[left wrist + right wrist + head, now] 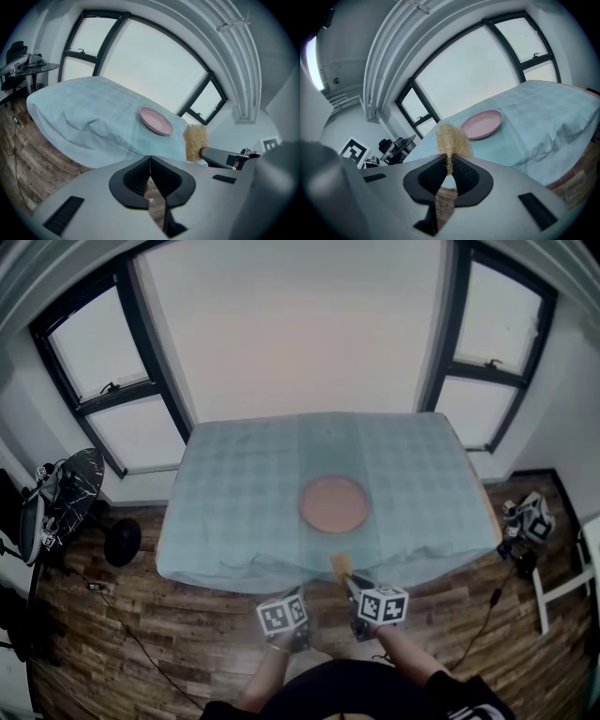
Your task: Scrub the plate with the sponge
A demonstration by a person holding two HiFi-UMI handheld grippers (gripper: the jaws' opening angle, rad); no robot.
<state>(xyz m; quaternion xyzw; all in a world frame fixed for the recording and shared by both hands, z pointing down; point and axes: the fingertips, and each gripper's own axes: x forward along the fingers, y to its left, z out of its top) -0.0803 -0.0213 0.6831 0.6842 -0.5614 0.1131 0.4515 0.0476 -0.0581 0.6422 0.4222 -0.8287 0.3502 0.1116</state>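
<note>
One soft, light sponge (452,139) was pinched by its end in the right gripper (449,164); the left gripper (150,164) had its jaws together.

**Cool, flat daylight from blown-out windows, with heavy fisheye bending in every view**

The windows (94,352) behind the table are overexposed to plain white and backlight the room, so the wooden floor (141,615) along the bottom of the head view looks dim. The pale tablecloth (244,484) carries only faint fold shadows, and the plate (333,503) casts almost none. Straight window frames bow into curves near the edges, and both gripper views end in a dark round vignette. Close to each lens, the grey bodies of the left gripper (150,161) and the right gripper (449,161) are soft and out of focus. The sponge (452,139) fibres stay fairly crisp.
</note>
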